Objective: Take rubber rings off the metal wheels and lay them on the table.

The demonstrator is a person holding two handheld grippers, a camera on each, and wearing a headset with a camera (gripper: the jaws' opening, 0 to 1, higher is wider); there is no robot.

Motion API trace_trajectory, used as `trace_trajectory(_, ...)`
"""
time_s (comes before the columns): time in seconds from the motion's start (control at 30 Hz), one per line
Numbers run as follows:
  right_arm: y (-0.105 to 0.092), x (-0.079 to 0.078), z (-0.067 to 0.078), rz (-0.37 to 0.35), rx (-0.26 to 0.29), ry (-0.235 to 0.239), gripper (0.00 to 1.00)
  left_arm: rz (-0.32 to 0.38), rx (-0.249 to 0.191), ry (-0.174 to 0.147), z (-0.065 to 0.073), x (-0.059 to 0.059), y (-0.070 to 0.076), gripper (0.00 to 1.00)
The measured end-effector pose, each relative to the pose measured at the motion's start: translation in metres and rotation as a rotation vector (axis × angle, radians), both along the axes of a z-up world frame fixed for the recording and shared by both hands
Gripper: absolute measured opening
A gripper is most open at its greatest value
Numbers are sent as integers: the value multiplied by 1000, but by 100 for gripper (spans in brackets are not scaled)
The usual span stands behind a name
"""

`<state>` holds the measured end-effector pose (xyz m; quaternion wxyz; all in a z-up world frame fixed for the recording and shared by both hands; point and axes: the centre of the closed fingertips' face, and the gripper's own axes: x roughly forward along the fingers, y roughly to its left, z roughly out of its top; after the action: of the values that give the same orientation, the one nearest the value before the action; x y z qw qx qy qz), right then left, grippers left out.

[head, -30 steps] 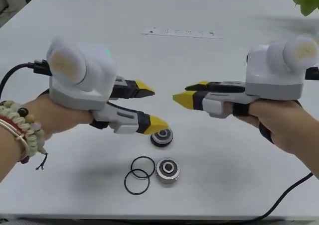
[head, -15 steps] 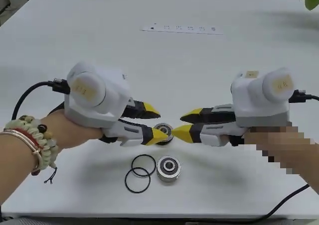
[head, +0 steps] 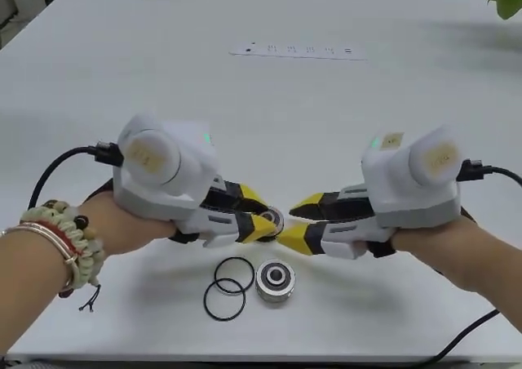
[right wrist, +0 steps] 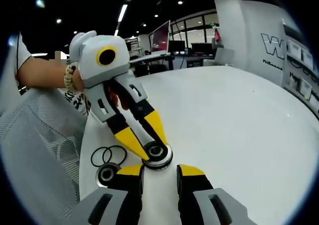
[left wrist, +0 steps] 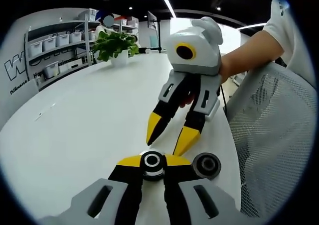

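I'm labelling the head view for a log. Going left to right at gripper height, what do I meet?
Beaded bracelets on a wrist → white-and-yellow left gripper → small round metal wheel between its jaws → white-and-yellow right gripper, jaws apart.

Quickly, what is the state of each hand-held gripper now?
Left hand-held gripper: closed on a metal wheel.
Right hand-held gripper: open, holding nothing.
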<state>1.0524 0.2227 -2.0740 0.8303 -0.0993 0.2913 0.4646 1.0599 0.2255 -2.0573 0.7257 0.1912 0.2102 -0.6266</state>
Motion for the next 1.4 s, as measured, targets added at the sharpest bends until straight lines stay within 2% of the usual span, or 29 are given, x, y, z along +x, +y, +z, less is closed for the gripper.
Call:
trace_trajectory(0.17, 3, 0, -2, 0, -13, -9, 23, 1, -8, -2, 0, -1, 0, 9)
trace_trajectory(0.23, 5, 1, -1, -2, -4, -11, 23, 7, -11, -17, 1, 2, 0, 8)
trace_trajectory(0.73, 6, -1, -1, 39, -46, -36, 19, 7, -19, -9, 2, -2, 0, 8)
trace_trajectory(0.93, 4, -2, -2, 39, -59, -27, 16, 1, -23, -10, 0, -3, 0, 8)
trace_trajectory(0.97, -5, -7, -8, 48, -120, -5, 11, 1, -24, -10, 0, -3, 0, 8)
trace_trajectory(1.0, 1, -5, -5, 43, -75, -17, 9, 2, -24, -10, 0, -3, 0, 8)
trace_trajectory(1.27, -2, -5, -6, 32, -89, -7, 1, 4, -23, -9, -1, -2, 0, 8)
trace_trajectory(1.4, -8, 2, -5, -44, -71, 30, 0, 2, -24, -9, -1, -3, -1, 8)
